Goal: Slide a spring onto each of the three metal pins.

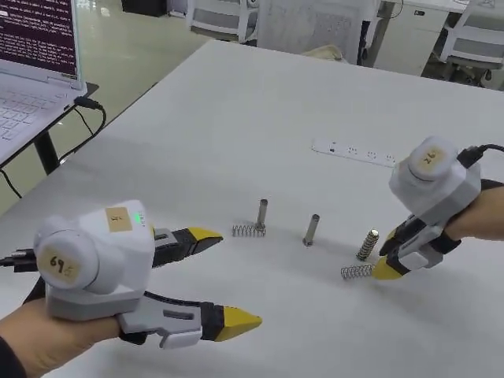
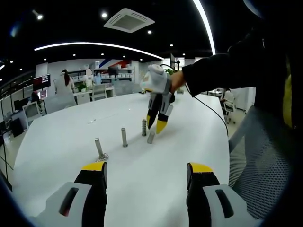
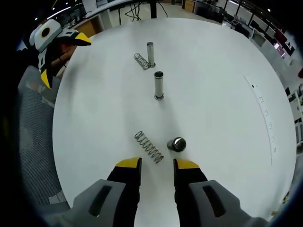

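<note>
On the white table [image 1: 236,118] a loose spring [image 3: 148,146] lies just ahead of the right gripper [image 3: 157,166], jaws narrowly parted, empty (spring-wrapped pin [image 3: 176,144] alongside); the left gripper [image 2: 147,167] gapes wide, empty.

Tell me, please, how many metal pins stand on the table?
3, upright in a row on the white table: the left pin with a spring lying at its base, the middle pin, and the right pin near the right gripper.
</note>
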`<action>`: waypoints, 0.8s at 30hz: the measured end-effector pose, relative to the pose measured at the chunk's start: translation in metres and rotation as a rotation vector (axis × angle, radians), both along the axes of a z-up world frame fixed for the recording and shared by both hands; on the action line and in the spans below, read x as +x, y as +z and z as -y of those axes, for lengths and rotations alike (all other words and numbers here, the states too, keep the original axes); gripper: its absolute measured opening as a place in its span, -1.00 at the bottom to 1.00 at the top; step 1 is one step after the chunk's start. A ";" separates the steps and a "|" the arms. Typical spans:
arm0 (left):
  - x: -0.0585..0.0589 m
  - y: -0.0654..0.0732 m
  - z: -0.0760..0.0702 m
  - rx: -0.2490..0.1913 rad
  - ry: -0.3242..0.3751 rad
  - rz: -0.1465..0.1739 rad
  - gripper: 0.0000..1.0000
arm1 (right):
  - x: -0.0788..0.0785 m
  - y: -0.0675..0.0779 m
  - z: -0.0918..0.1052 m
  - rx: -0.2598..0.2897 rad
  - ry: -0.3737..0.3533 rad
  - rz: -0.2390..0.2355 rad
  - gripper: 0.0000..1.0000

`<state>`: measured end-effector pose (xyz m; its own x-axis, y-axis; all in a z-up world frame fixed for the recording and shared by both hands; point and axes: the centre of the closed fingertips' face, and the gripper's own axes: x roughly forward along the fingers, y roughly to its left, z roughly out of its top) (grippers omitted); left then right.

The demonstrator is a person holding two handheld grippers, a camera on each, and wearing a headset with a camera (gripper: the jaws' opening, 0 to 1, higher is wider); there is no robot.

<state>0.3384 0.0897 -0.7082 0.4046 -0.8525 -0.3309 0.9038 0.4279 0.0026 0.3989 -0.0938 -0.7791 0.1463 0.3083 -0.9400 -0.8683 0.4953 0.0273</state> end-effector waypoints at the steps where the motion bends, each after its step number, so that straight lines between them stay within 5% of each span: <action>1: 0.000 0.000 0.000 0.001 0.000 0.000 0.29 | -0.001 -0.001 -0.001 0.004 0.001 -0.001 -0.51; 24: -0.001 -0.004 -0.006 0.005 0.015 -0.011 0.26 | -0.018 -0.013 -0.010 0.009 0.035 -0.036 -0.70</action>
<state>0.3377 0.0954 -0.7122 0.4133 -0.8451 -0.3392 0.8975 0.4410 -0.0053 0.3814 -0.0837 -0.7922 0.1019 0.3210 -0.9416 -0.8833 0.4646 0.0627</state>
